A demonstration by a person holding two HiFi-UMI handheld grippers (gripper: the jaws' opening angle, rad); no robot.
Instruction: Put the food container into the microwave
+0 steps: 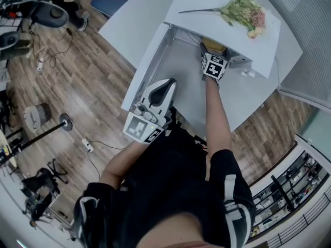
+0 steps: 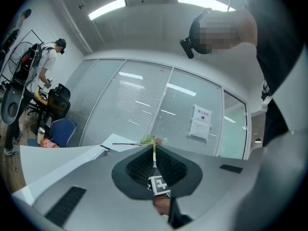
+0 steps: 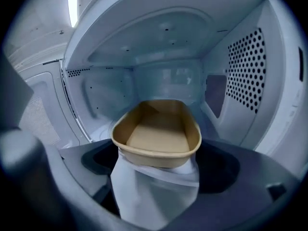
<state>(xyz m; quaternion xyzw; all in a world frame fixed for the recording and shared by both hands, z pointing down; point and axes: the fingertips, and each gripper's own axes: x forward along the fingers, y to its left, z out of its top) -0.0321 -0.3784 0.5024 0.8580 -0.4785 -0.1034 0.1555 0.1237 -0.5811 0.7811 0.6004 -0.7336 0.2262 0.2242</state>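
Where the head view looks down, the white microwave point(image 1: 227, 22) stands on a pale table point(image 1: 129, 19) with its door point(image 1: 145, 68) swung open to the left. A bunch of flowers point(image 1: 243, 9) lies on its top panel. The right gripper point(image 1: 213, 53) reaches into the opening, and the tan food container point(image 1: 214, 46) shows just beyond its marker cube. The left gripper point(image 1: 164, 87) is held near the person's body, beside the open door and apart from the container.

In the left gripper view, the left gripper point(image 2: 154, 158) points upward. Its jaws are pressed together with nothing between them. The flowers point(image 2: 151, 140) appear past the tips.

In the right gripper view, the right gripper point(image 3: 156, 163) pinches the near rim of the food container point(image 3: 156, 134). The container is empty, upright and inside the microwave cavity point(image 3: 168, 52). The perforated side wall point(image 3: 248, 71) is at its right and the door point(image 3: 41, 105) at its left. Whether the container touches the cavity floor cannot be determined.
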